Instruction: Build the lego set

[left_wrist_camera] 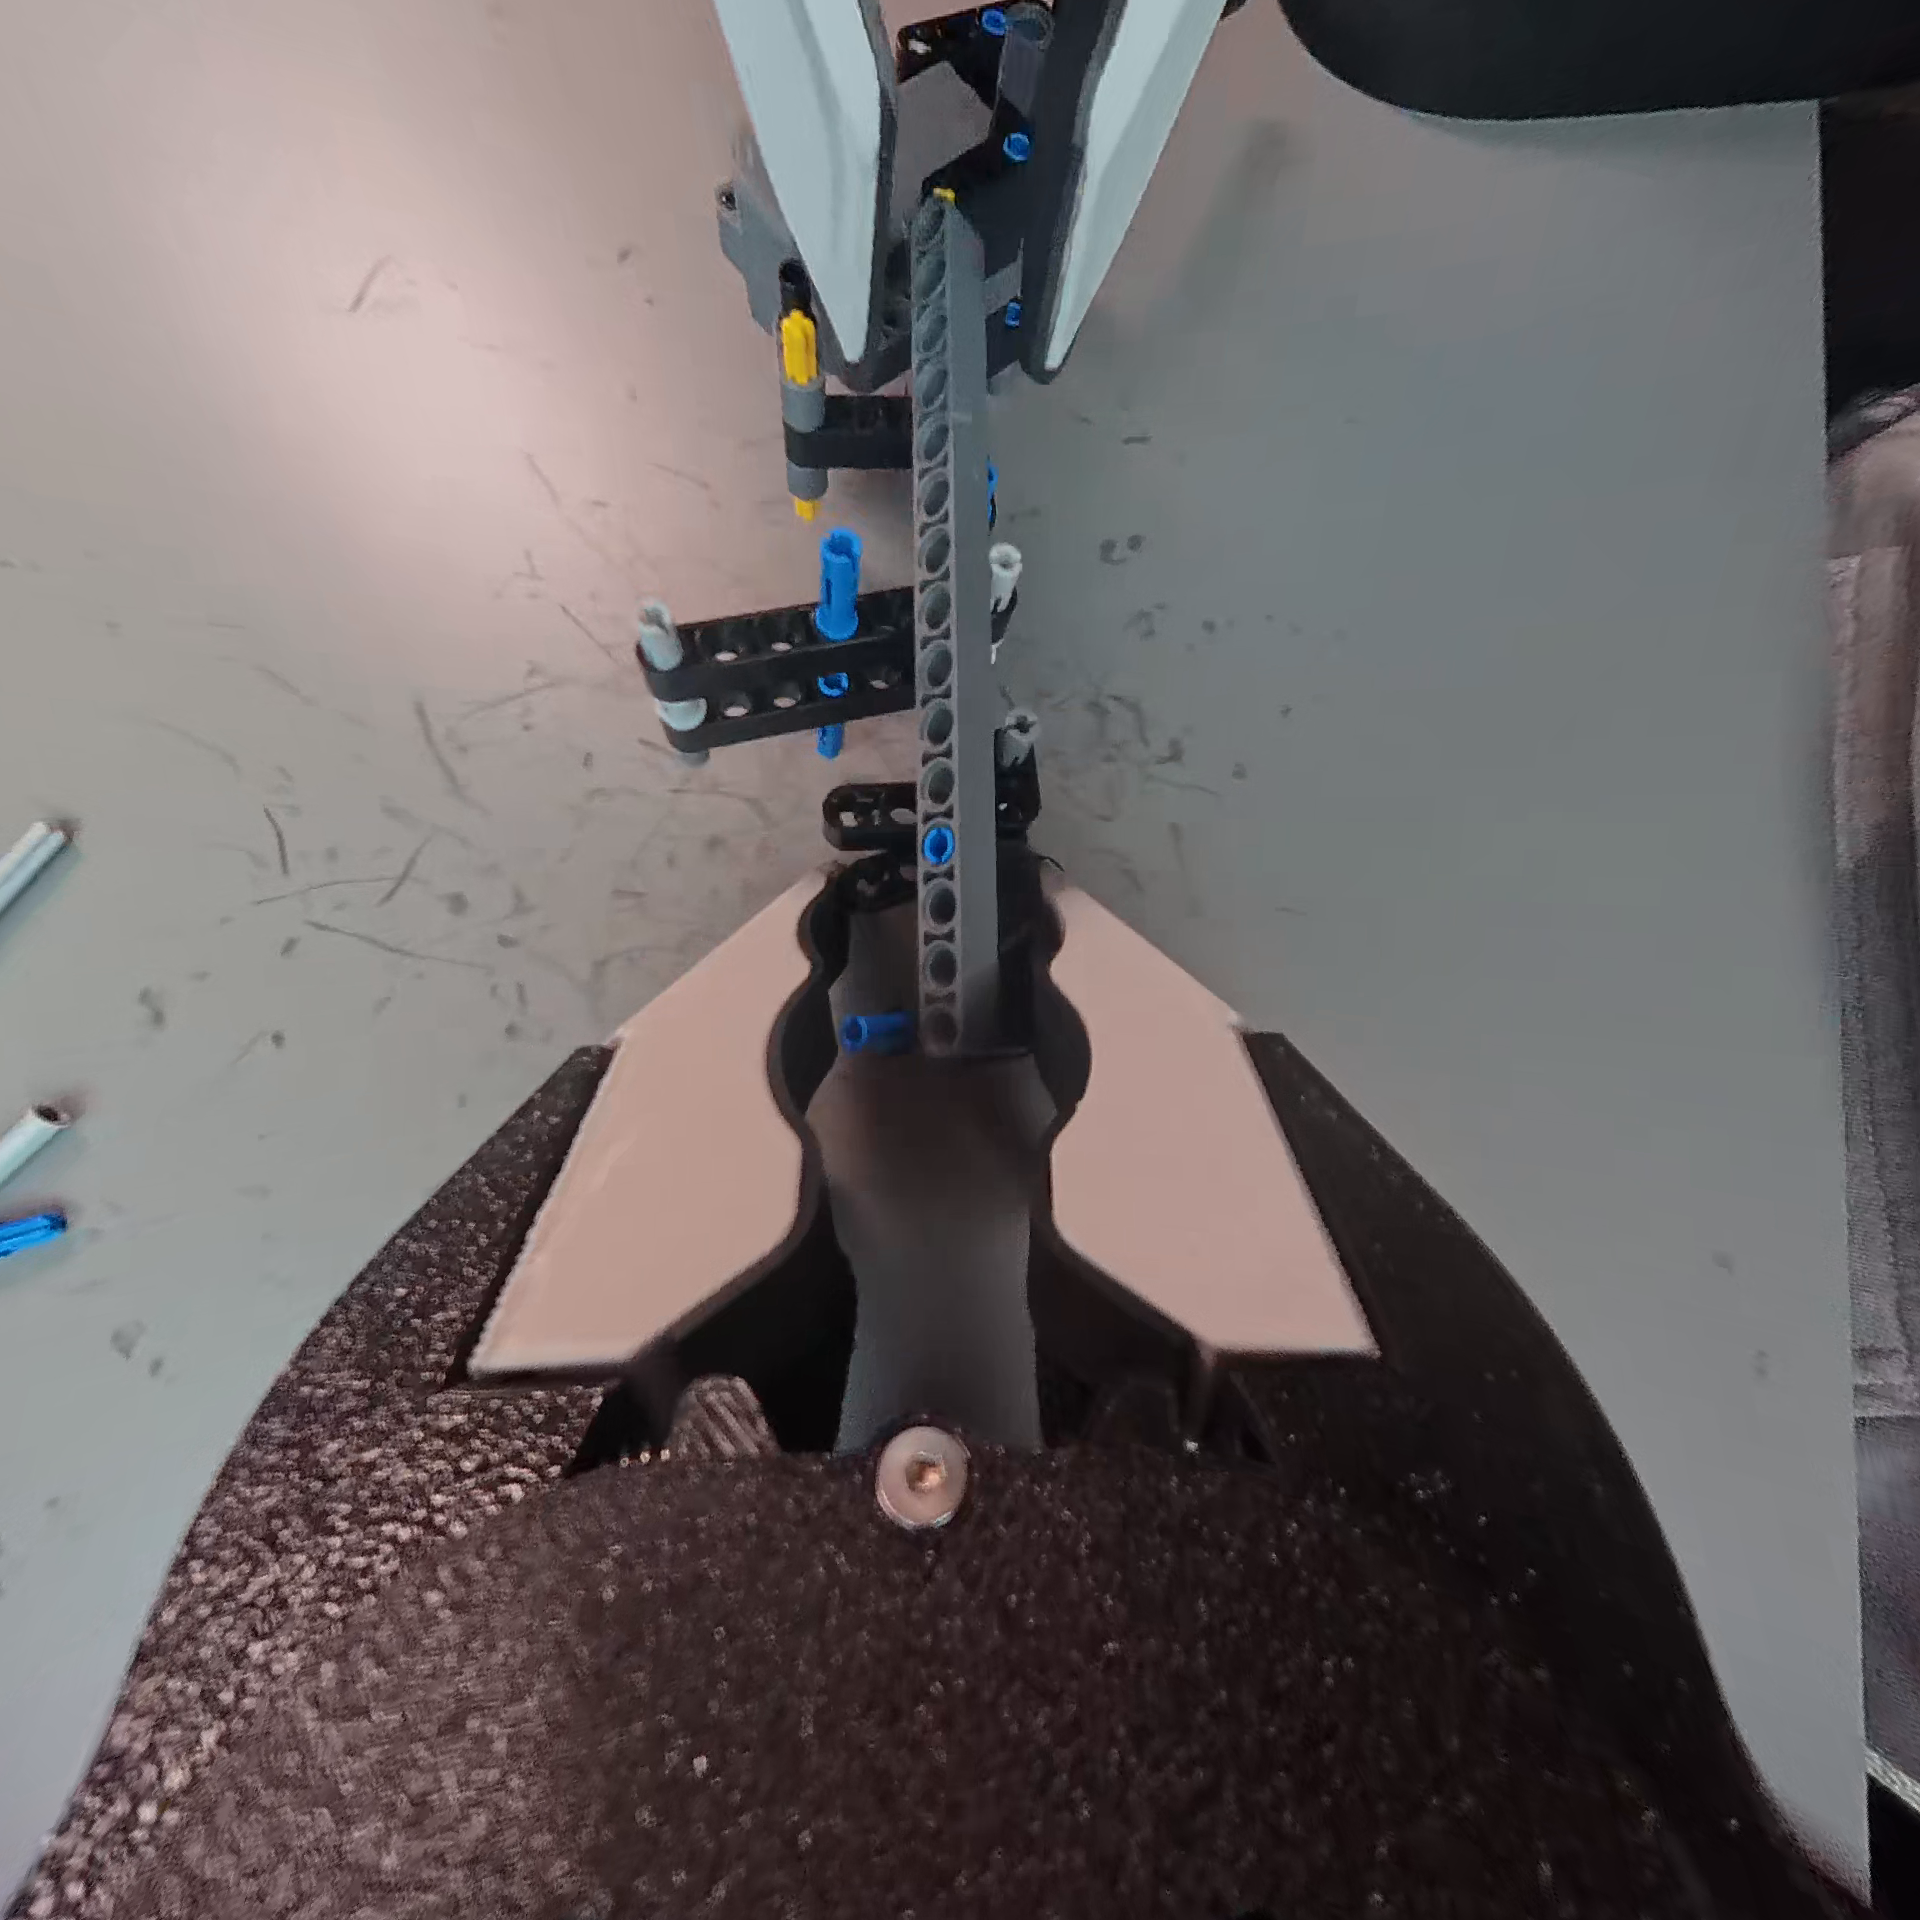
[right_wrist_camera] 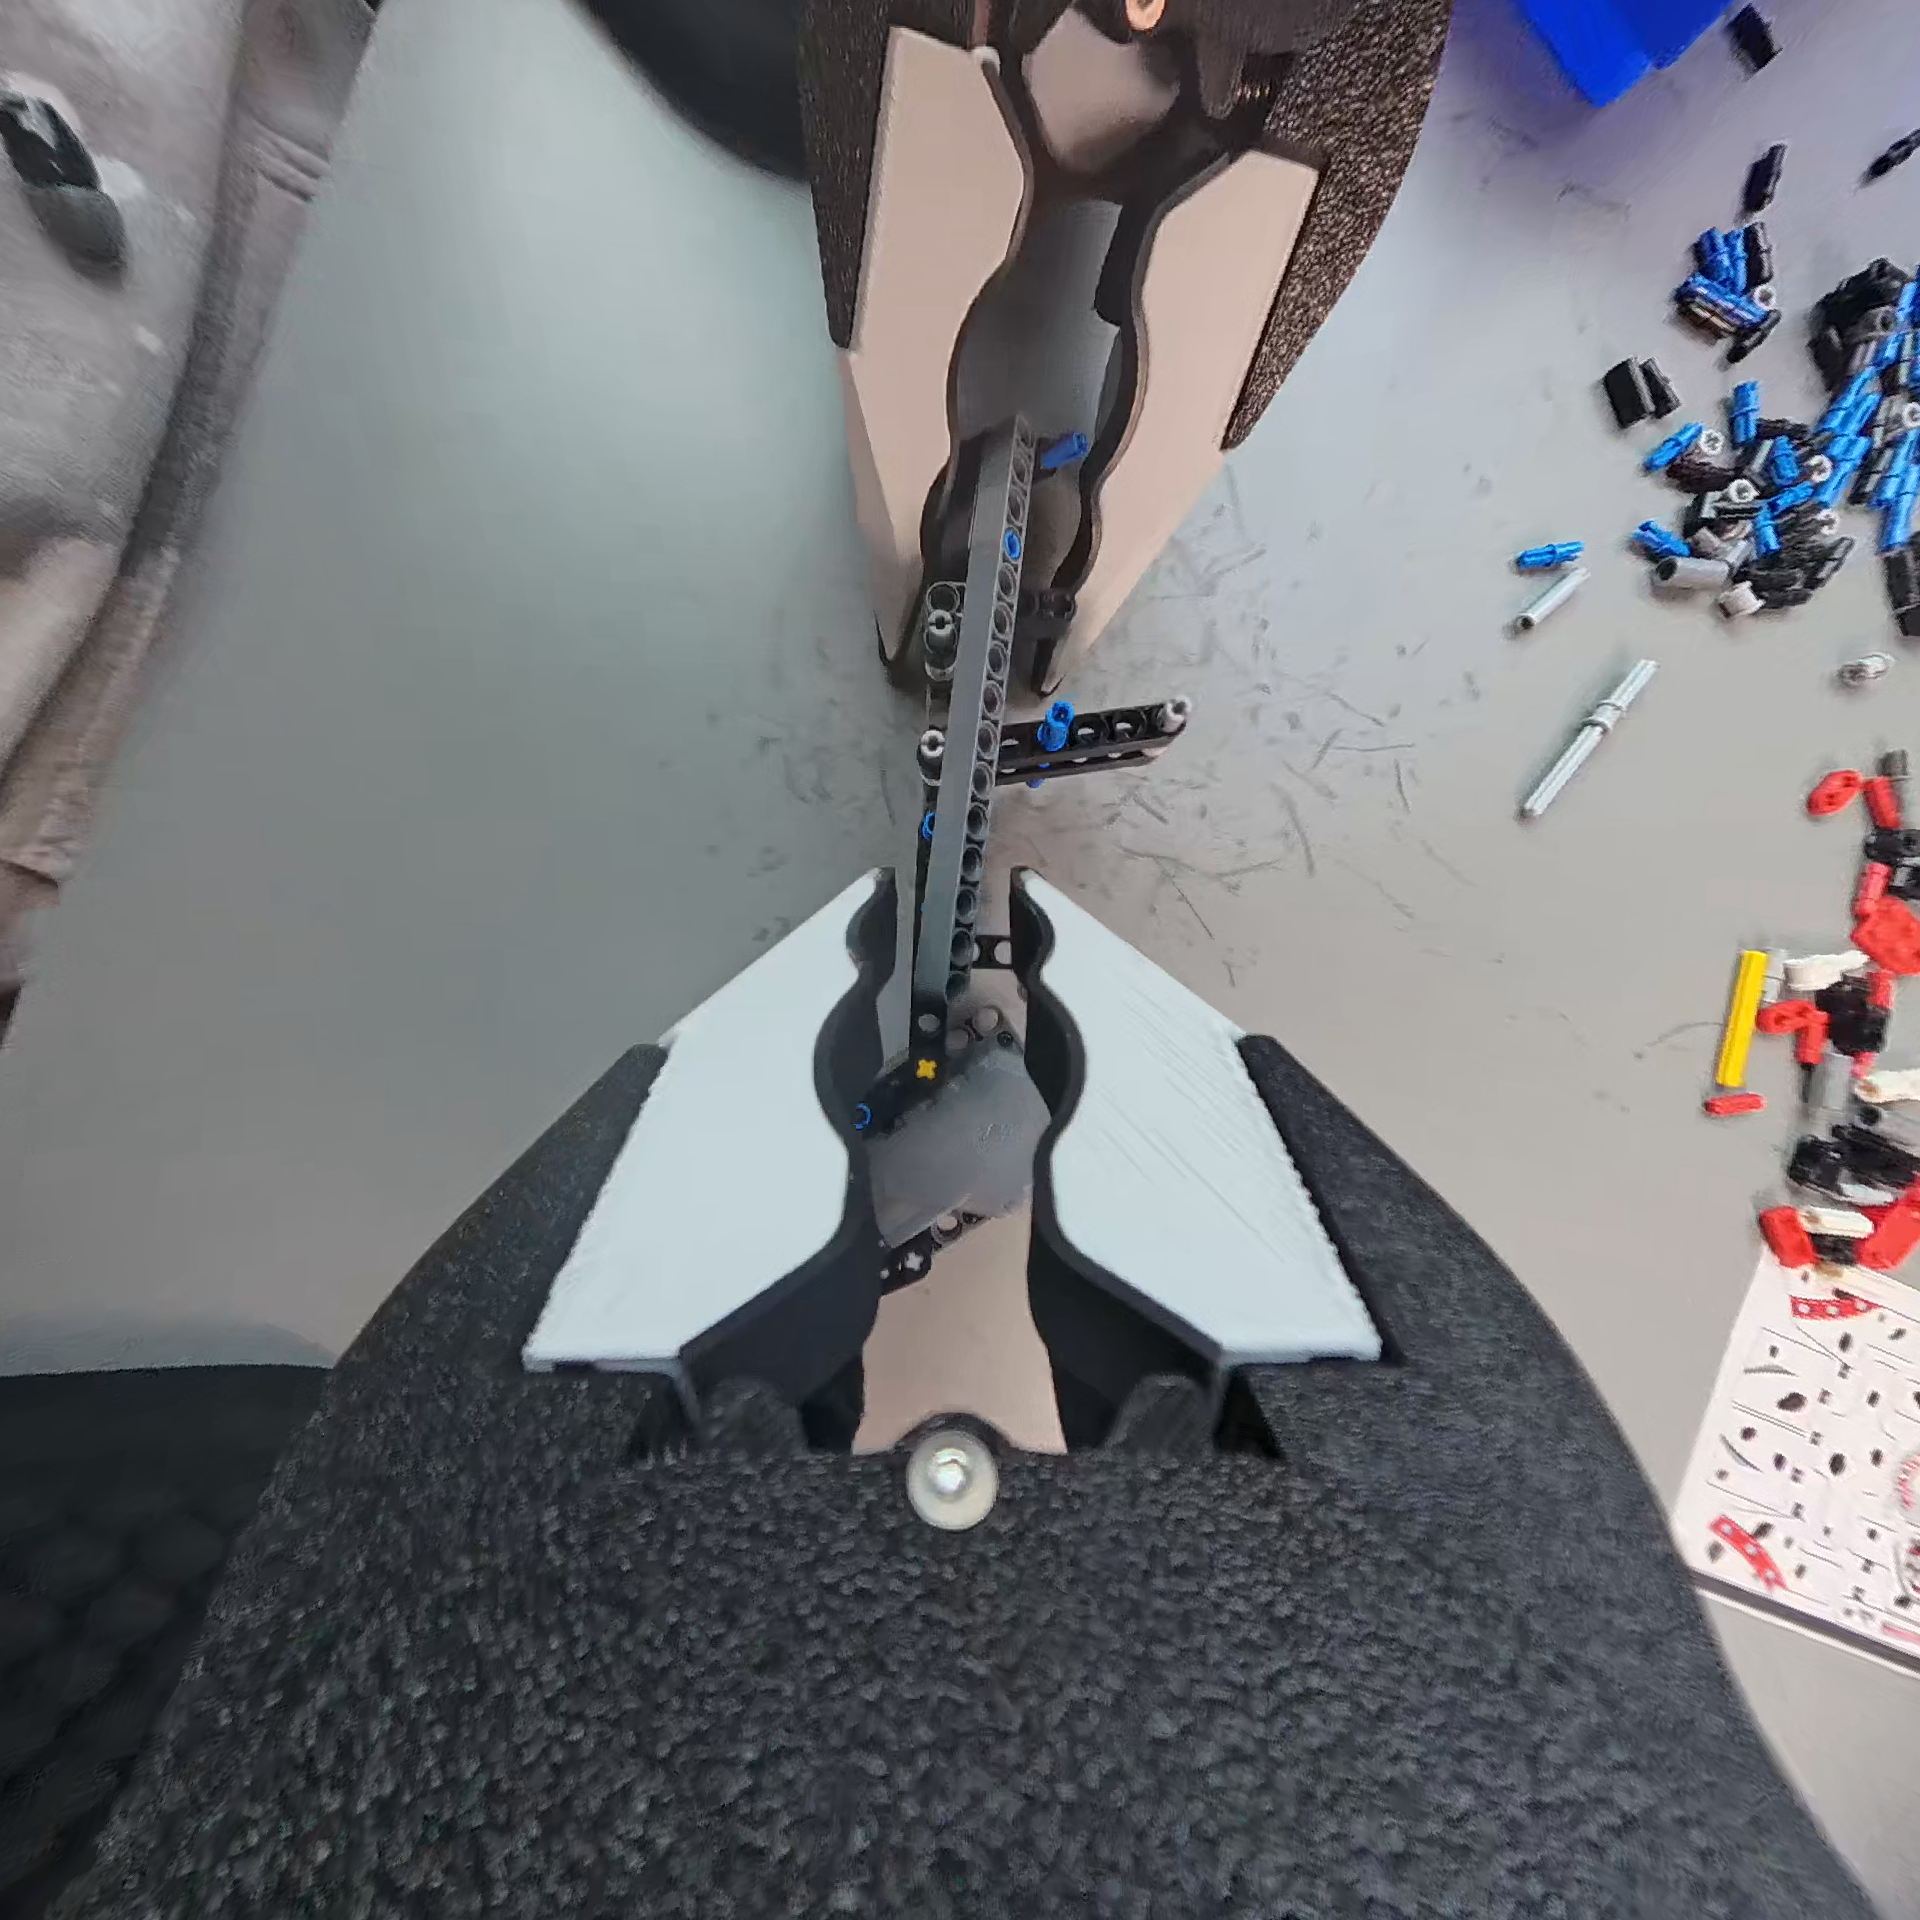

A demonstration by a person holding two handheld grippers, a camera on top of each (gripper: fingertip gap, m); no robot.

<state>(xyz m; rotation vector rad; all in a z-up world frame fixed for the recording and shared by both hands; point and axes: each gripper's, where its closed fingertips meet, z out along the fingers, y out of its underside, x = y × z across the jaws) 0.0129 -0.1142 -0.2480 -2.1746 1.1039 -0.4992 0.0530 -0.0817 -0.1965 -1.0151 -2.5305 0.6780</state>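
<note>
Table: grey top (right_wrist_camera: 520, 623), scuffed and scratched, most marks under the build; edge runs down the right of the left wrist view, dark floor beyond.
Room: little shown; blue bin (right_wrist_camera: 1621, 42) at far corner, grey cloth (right_wrist_camera: 104, 312) off the table edge, blurred.
Sheet: printed instruction page (right_wrist_camera: 1808, 1455) at table's right side, flat.
Loose parts: heap of blue and black pins (right_wrist_camera: 1797, 457) well apart from the build; red, white and black pieces (right_wrist_camera: 1860, 1039) nearer the sheet; yellow bar (right_wrist_camera: 1740, 1018) just beside them; grey axle (right_wrist_camera: 1590, 738) lying alone between heap and build.
Assembly: lego frame (left_wrist_camera: 951, 644) held off the table between both grippers, long grey holed beam as spine, black cross-beams (left_wrist_camera: 779, 675) sticking out one side, blue pin (left_wrist_camera: 836, 582) and yellow axle (left_wrist_camera: 798, 348) standing in them.
Left gripper (left_wrist_camera: 940, 883): tan fingers closed narrow on the beam's near end.
Right gripper (right_wrist_camera: 951, 883): pale grey fingers closed on the opposite end, around a grey block there.
Handling: light, rigid along the spine; friction-fit pins likely to pop under twist or side load; smooth plastic, somewhat slippery.
Hold points: beam flanks at the ends, as now; cross-beams and protruding pins best left untouched.
Risk: opposing pull from two grips could bend or split a joint.
</note>
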